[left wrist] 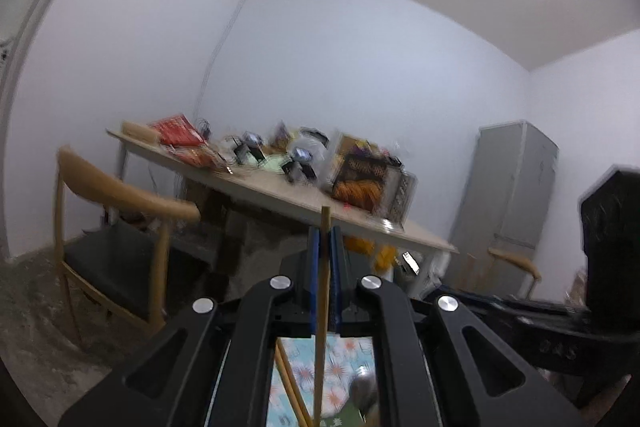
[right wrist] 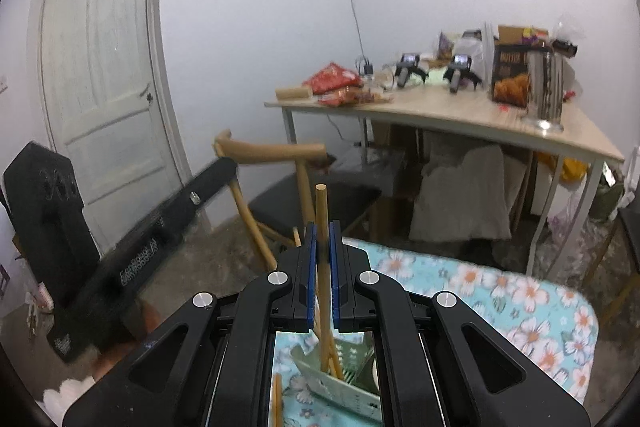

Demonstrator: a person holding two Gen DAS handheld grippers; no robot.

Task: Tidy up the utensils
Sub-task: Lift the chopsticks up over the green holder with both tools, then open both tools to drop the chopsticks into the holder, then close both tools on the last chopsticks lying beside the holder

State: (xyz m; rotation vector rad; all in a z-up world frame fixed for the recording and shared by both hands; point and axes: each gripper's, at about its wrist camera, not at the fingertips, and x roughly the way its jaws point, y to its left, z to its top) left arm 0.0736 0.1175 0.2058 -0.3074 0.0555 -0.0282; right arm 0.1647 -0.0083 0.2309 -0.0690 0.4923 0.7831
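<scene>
My left gripper is shut on a thin wooden chopstick that stands upright between its blue pads, pointing level into the room. Seen below through the frame are the floral tablecloth, more chopsticks and a blurred metal spoon. My right gripper is shut on a second wooden chopstick, tilted a little. Its lower end reaches toward a pale green slotted holder lying on the floral tablecloth. Another chopstick lies left of the holder.
Farther off stands a long wooden table crowded with snack bags, boxes and a metal canister. A wooden chair stands before it, a white door at the left and a grey cabinet at the right. The other tool's black housing is close by.
</scene>
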